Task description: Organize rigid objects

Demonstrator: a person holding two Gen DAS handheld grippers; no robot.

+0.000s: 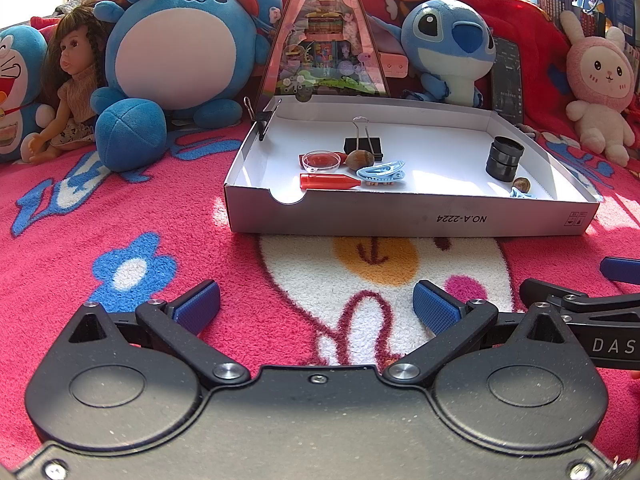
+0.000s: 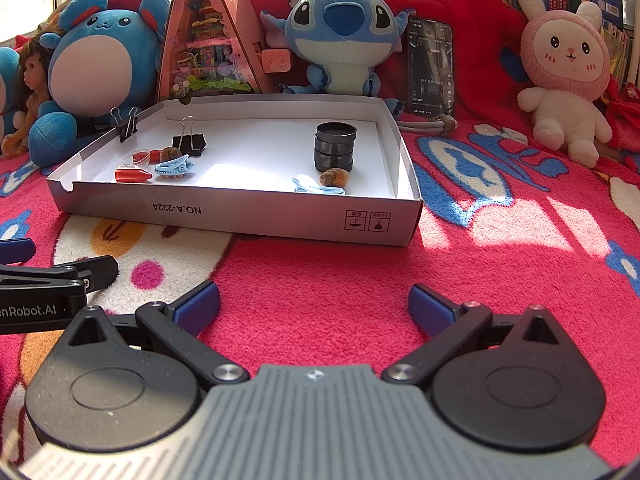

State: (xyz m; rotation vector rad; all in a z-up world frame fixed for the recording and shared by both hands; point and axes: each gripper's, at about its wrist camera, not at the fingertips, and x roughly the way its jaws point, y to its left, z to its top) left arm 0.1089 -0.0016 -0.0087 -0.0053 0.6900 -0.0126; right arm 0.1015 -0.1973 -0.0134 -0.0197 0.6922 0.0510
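**Both grippers idle before the tray**

Left gripper [image 1: 316,308] hovered low over the pink blanket [image 1: 248,264], level and facing forward, its blue pads [image 1: 198,306] spread wide with nothing between them. Beside it the right gripper [image 2: 314,306] sat in the same pose, fingers equally far apart and empty, the two tools nearly side by side.

Beyond them on the blanket stood a shallow white cardboard tray [image 1: 400,220] marked NO.A-2224. Inside, toward its left end, lay a cluster: a red bullet-shaped cap [image 1: 328,181], a clear round dish [image 1: 321,161], a brown nut [image 1: 359,159], a light blue hair clip [image 1: 382,171] and a black binder clip [image 1: 363,145]. Toward the right stood a stack of black rings [image 2: 335,146], with a second nut [image 2: 334,178] and another blue clip [image 2: 318,189] just in front. A smaller binder clip [image 2: 128,122] gripped the tray's left wall. Plush toys [image 2: 344,36] lined the back.
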